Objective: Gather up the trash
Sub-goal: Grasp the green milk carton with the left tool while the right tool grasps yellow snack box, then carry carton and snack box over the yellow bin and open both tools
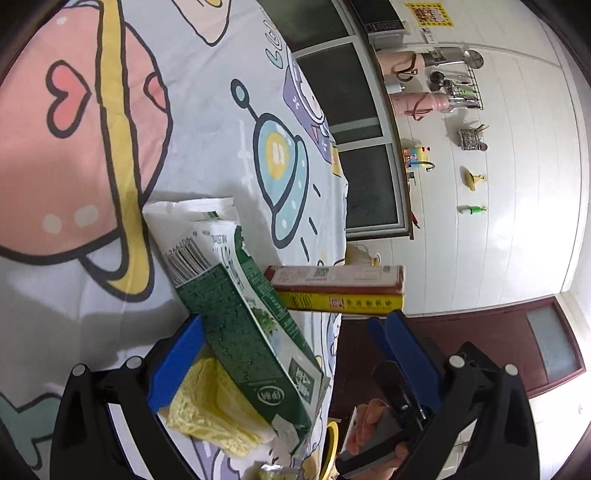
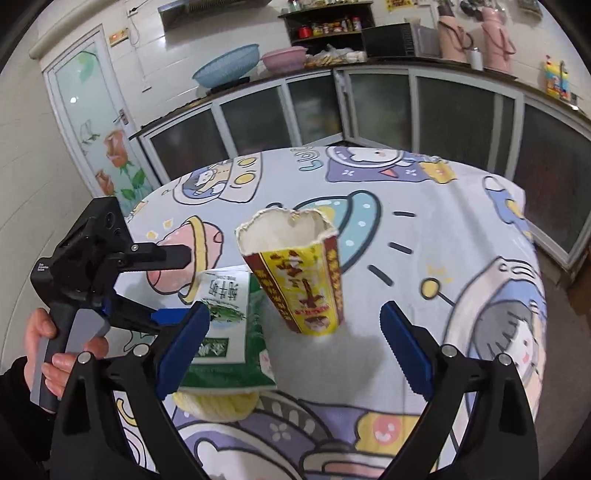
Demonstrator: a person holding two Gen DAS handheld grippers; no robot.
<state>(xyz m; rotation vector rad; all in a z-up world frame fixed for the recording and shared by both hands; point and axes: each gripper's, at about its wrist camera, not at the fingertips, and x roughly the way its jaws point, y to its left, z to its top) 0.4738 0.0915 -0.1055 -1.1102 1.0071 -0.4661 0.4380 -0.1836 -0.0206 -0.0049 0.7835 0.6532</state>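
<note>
The torn paper cup (image 2: 295, 273) stands upright on the tablecloth (image 2: 461, 229), dead ahead between the right gripper (image 2: 295, 332)'s spread, empty fingers (the left gripper (image 1: 284, 354), also open, straddles the green carton (image 1: 251, 332)).

- Yellow cloth (image 2: 218, 404): we see only its rim in the right wrist view; the rest lies under the green carton (image 2: 229, 332).
- Green carton, left wrist view (image 1: 255, 339): its near corner is cut off by the bottom edge.
- Left gripper (image 1: 288, 354): the finger bases run out of frame.
- Hand (image 2: 48, 350) on the grip: the sleeve is cropped at the left edge.
- Shelf jars (image 2: 332, 26): too small for us to identify.
- Carton print: we cannot read it.
</note>
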